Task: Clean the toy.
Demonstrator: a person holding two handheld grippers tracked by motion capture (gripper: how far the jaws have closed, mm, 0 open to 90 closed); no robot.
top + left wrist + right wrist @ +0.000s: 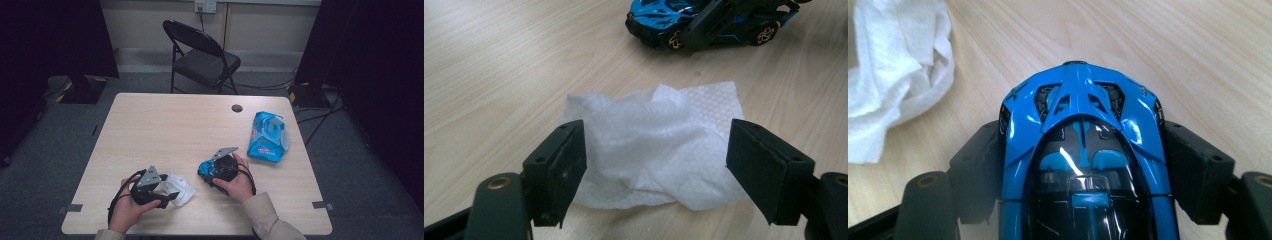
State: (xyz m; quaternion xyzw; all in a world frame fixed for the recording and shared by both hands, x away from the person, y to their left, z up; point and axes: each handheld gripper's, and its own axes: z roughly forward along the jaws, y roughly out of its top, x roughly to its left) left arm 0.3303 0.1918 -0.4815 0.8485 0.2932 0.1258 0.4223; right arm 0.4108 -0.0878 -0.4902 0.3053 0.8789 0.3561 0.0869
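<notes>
A crumpled white wipe (659, 140) lies on the wooden table (165, 130), near its front edge. My left gripper (656, 165) stands open around the wipe, one jaw on each side, neither pressing it. In the high view the left gripper (167, 192) sits at the wipe (180, 189). A blue and black toy car (1083, 160) rests on the table with my right gripper (1083, 165) shut on its sides. From above, the right gripper (212, 169) holds the car (206, 168) just right of the wipe. The car (704, 22) is also in the left gripper view, beyond the wipe.
A blue pack of wipes (268, 136) with its lid open lies at the table's right side. A black cable hole (237, 108) is at the far edge. A black folding chair (200, 55) stands beyond the table. Dark curtains flank both sides.
</notes>
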